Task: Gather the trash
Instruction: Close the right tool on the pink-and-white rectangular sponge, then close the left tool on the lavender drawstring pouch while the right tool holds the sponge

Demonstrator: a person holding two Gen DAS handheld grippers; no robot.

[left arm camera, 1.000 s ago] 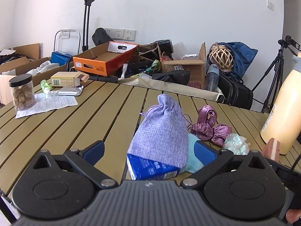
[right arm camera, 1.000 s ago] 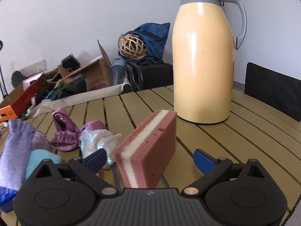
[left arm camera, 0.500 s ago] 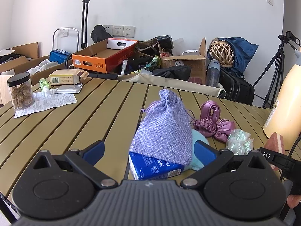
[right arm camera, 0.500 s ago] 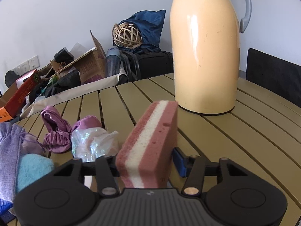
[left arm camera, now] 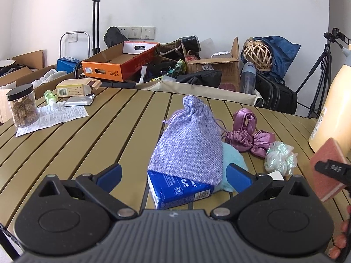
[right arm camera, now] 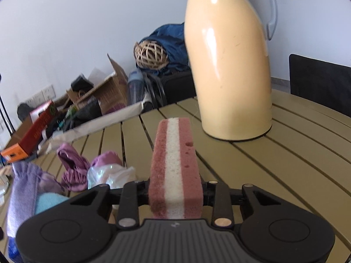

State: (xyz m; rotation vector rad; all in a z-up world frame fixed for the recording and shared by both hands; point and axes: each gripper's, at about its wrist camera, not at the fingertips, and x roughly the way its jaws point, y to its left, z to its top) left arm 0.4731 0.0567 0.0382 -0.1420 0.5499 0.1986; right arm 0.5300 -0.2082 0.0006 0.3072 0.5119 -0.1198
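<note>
My right gripper (right arm camera: 175, 191) is shut on a pink-and-white sponge (right arm camera: 174, 166) and holds it upright above the slatted table (right arm camera: 285, 153); the sponge also shows at the right edge of the left wrist view (left arm camera: 329, 166). My left gripper (left arm camera: 173, 173) is open, its fingers either side of a blue tissue pack (left arm camera: 177, 190) that lies under a lilac drawstring pouch (left arm camera: 190, 140). A crumpled clear plastic wrapper (left arm camera: 279, 157) lies right of the pouch, beside a light blue fluffy cloth (left arm camera: 232, 155) and a purple satin scrunchie (left arm camera: 248, 131).
A tall cream thermos jug (right arm camera: 230, 70) stands close behind the sponge. At the table's far left are a jar of snacks (left arm camera: 22, 105), a printed leaflet (left arm camera: 54, 118), a foil packet (left arm camera: 79, 102) and a small box (left arm camera: 76, 88). Boxes and bags crowd the floor behind.
My right gripper went from open around the sponge to shut on it, and the sponge turned upright and lifted. My left gripper stayed open and drew back slightly from the pouch.
</note>
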